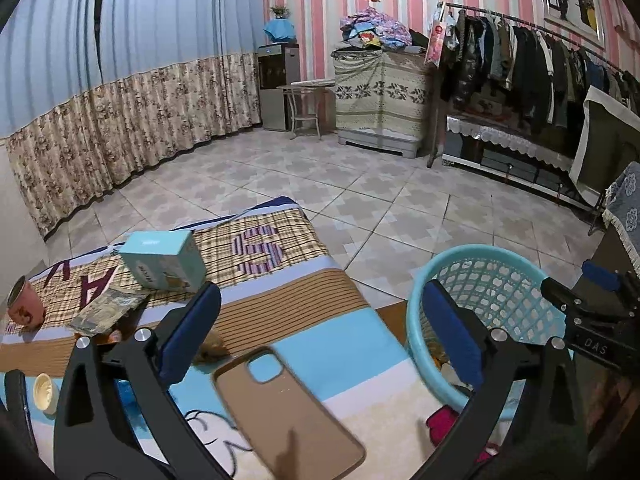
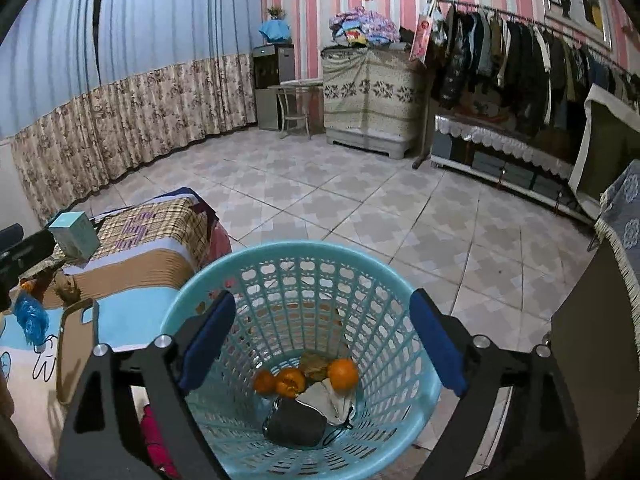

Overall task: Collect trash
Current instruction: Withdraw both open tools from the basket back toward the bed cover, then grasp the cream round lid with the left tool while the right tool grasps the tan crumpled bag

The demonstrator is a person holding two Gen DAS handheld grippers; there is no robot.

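Observation:
A light-blue mesh basket (image 2: 392,292) stands on the floor beside the bed; it also shows in the left wrist view (image 1: 416,328). Inside lie orange peels (image 2: 344,374), a brown scrap, a grey wad (image 2: 294,424) and a white crumpled piece (image 2: 328,398). My right gripper (image 2: 320,344) is open and empty above the basket's mouth. My left gripper (image 1: 324,332) is open and empty over the bed, above a tan phone case (image 1: 280,404). A crumpled wrapper (image 1: 106,310), a brown scrap (image 1: 212,350) and a blue crumpled bag (image 2: 30,318) lie on the bed.
On the bed (image 1: 312,292) are a teal box (image 1: 164,262), a pink mug (image 1: 24,304) and a small cream cup (image 1: 44,392). A clothes rack (image 1: 540,64) and covered cabinet (image 1: 380,88) stand at the far wall. A dark cabinet (image 2: 592,360) is right of the basket.

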